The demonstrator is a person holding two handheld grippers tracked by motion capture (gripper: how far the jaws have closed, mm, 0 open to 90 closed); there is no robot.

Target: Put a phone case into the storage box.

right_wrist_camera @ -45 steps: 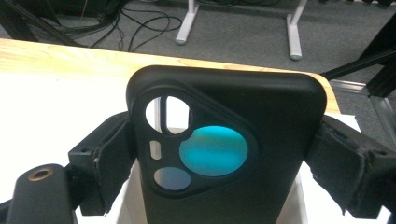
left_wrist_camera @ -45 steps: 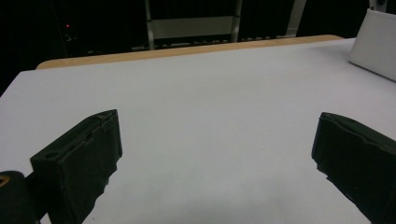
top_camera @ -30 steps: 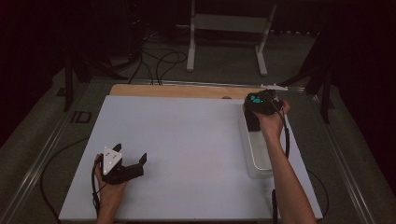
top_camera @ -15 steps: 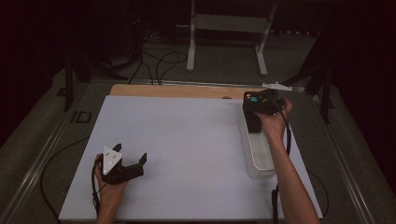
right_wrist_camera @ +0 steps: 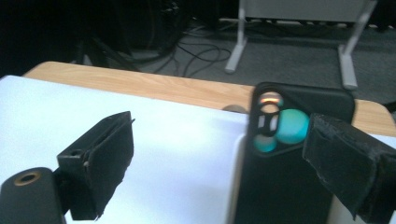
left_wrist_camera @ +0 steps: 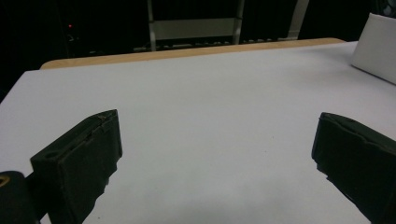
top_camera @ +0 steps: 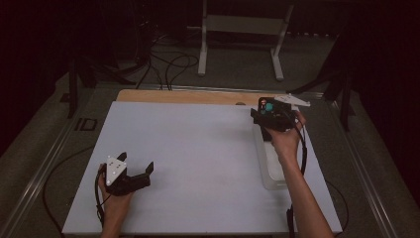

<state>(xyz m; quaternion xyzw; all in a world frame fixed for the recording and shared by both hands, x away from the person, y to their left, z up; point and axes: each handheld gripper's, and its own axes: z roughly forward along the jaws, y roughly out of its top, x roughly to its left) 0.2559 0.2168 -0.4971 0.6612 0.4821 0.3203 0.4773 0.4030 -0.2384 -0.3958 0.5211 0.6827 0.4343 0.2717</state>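
Right gripper (top_camera: 264, 115) hovers with jaws spread at the far end of the clear tray (top_camera: 270, 163) on the desk's (top_camera: 198, 148) right side. A black phone case (right_wrist_camera: 289, 163) stands between the jaws, apparently ungripped; whether one jaw touches it cannot be told. Judgement: the grasp or release is unfinished. Left gripper (top_camera: 136, 171) rests spread and empty on the near-left desk, well apart.

White tabletop (top_camera: 198, 148), wooden edge (top_camera: 183, 96), metal stand (top_camera: 242, 25), floor cables (top_camera: 168, 64)
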